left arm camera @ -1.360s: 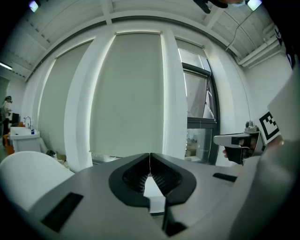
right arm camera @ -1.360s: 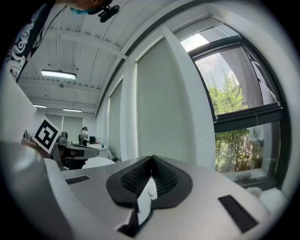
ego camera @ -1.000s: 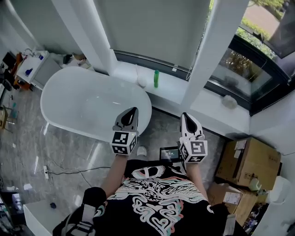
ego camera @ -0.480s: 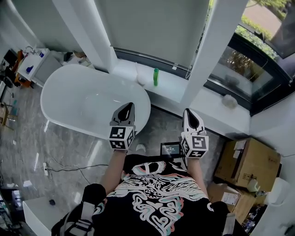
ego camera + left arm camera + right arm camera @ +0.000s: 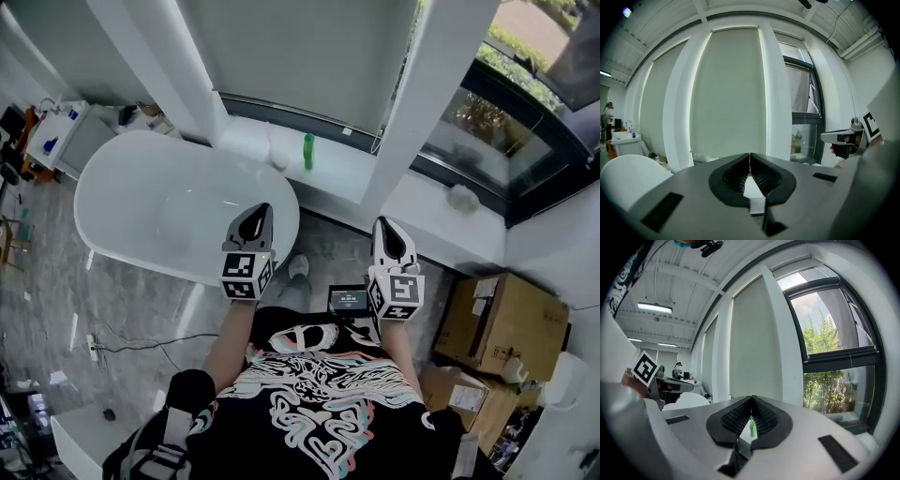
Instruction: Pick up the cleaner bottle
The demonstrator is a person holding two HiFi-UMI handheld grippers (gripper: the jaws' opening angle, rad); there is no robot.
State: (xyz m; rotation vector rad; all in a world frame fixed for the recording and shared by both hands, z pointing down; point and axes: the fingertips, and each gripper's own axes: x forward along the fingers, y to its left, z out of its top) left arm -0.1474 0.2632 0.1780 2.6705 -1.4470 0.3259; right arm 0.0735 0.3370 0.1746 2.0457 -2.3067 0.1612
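Observation:
The cleaner bottle (image 5: 307,150) is a small green bottle standing upright on the white window ledge (image 5: 342,173), far ahead of both grippers. In the right gripper view the bottle (image 5: 752,427) shows small through the gap behind the jaw tips. My left gripper (image 5: 264,209) hovers over the near end of the bathtub, shut and empty, its jaw tips meeting in the left gripper view (image 5: 749,154). My right gripper (image 5: 382,224) is held over the floor to the right, also shut with nothing in it (image 5: 751,398). Neither gripper touches the bottle.
A white bathtub (image 5: 122,178) fills the left side below the ledge. A white pillar (image 5: 417,103) rises right of the bottle. A pale bundle (image 5: 279,156) lies left of the bottle. A small screen device (image 5: 349,301) lies on the floor; cardboard boxes (image 5: 506,323) stand at right.
Both grippers have edged forward toward the window ledge, and a foot has stepped into view below them. Both stay shut and empty.

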